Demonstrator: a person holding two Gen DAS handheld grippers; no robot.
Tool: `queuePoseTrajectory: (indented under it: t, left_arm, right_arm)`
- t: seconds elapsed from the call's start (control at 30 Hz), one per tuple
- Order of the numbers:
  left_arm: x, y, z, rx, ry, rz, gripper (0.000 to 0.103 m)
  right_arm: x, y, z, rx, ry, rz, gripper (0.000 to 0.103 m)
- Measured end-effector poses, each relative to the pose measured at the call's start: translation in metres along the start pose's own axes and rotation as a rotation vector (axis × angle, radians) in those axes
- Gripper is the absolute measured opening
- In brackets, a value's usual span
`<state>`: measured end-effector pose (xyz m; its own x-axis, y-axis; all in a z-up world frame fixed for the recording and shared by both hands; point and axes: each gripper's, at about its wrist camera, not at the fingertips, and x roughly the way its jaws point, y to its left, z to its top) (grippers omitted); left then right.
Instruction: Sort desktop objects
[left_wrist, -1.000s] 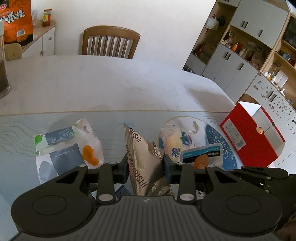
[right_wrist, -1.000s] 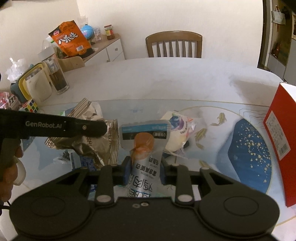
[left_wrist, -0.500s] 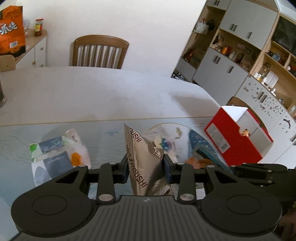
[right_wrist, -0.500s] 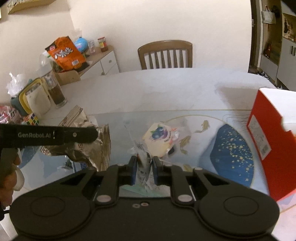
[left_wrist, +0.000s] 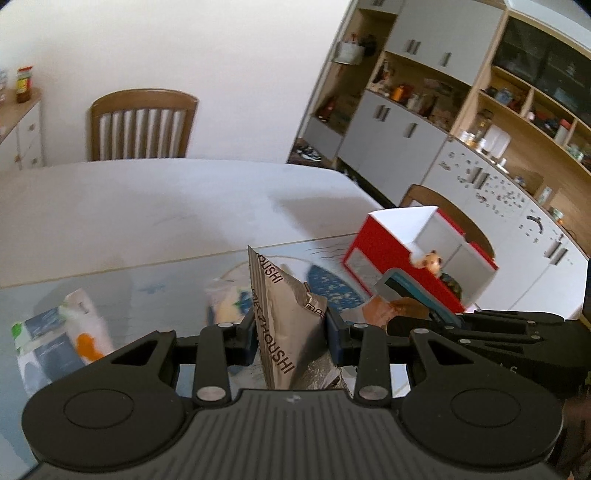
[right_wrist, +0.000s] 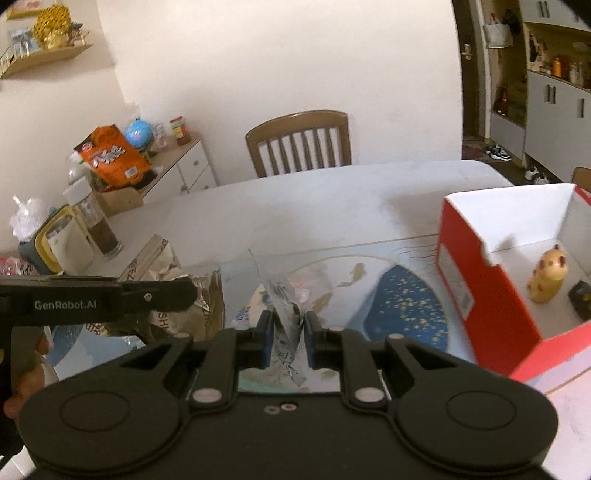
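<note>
Both grippers are pinching packets clear of the tabletop (right_wrist: 314, 192), left gripper (left_wrist: 291, 338) a silver wrapper (left_wrist: 288, 332), right gripper (right_wrist: 289, 341) a clear sachet (right_wrist: 282, 310), seemingly heading for the red box (right_wrist: 480, 295) at its right edge.

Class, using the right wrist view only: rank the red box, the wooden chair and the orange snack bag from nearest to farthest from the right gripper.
1. Red box: to the right of the right gripper, on the table.
2. Wooden chair: straight ahead, beyond the table's far edge.
3. Orange snack bag: far left, on the sideboard by the wall; roughly level with the chair, so that order is uncertain.
</note>
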<state>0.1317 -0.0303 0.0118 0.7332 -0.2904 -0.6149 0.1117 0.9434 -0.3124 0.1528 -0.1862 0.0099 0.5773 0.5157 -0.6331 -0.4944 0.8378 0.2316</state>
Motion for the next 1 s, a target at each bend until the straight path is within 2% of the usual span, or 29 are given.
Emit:
queuePoseTrajectory:
  t: [0.5,1.0]
  left_arm:
    - [0.03,-0.081,0.028,0.104,-0.019,-0.086,0.035]
    - [0.089,-0.171,0.05,0.154,-0.019,-0.12,0.035]
  right_arm:
    - [-0.046,-0.065,0.015,0.059,-0.094,-0.056,0.017]
    - [-0.067,-0.161,0.036,0.097,-0.119,-0.08,0.017]
